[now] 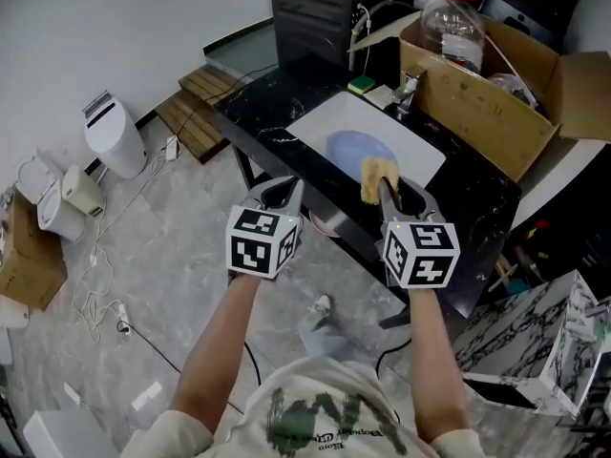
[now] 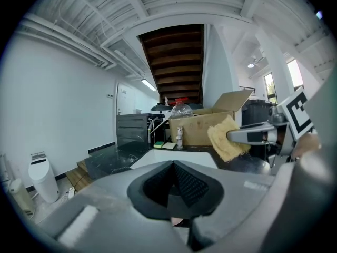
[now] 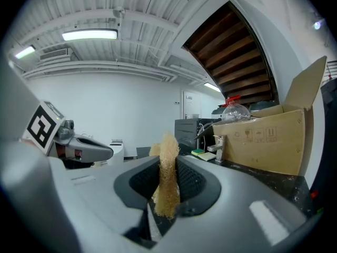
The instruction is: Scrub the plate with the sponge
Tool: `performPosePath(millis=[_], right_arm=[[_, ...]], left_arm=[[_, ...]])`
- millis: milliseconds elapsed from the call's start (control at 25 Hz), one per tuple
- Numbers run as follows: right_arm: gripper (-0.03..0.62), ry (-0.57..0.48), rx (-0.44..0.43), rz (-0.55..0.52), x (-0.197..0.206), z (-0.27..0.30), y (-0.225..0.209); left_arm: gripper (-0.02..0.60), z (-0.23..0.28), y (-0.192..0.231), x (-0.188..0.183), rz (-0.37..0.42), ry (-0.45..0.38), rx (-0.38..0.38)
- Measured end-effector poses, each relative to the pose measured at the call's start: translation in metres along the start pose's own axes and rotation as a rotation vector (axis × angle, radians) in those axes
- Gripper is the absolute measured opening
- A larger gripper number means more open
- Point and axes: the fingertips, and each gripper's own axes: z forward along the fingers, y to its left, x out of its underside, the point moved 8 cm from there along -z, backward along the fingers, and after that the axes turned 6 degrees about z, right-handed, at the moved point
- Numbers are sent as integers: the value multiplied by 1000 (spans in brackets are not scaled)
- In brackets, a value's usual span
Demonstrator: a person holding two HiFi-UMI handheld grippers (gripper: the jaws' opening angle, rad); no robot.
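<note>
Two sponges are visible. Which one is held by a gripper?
The tan fibrous sponge, clamped in the right gripper. The green sponge lies loose on the counter beside the faucet.

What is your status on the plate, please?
Left gripper shut, empty. Right gripper shut on sponge. Plate in sink, both grippers clear of it. Nothing in the way.

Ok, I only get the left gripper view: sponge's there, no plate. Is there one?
Observer: Yes. The head view shows a blue plate lying in the white sink.
Operator: Sponge on it yet?
Observer: No. From above, the sponge lines up with the plate's near edge, but it looks held up in the air, not pressed on.
Operator: Grip solid?
Observer: Its own view shows the right gripper with jaws shut on the sponge, which stands up between them.
</note>
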Motion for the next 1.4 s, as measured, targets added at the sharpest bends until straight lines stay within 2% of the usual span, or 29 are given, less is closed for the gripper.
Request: performPosePath(millis=[600, 1040, 1400], right_arm=[[72, 4, 85, 102, -21, 126, -81], [72, -2, 137, 139, -29, 180, -115], [72, -1, 186, 167, -20, 198, -143]], left_arm=[[2, 155, 52, -37, 29, 27, 100], [2, 225, 76, -49, 53, 43, 156], [2, 274, 78, -53, 84, 46, 210]])
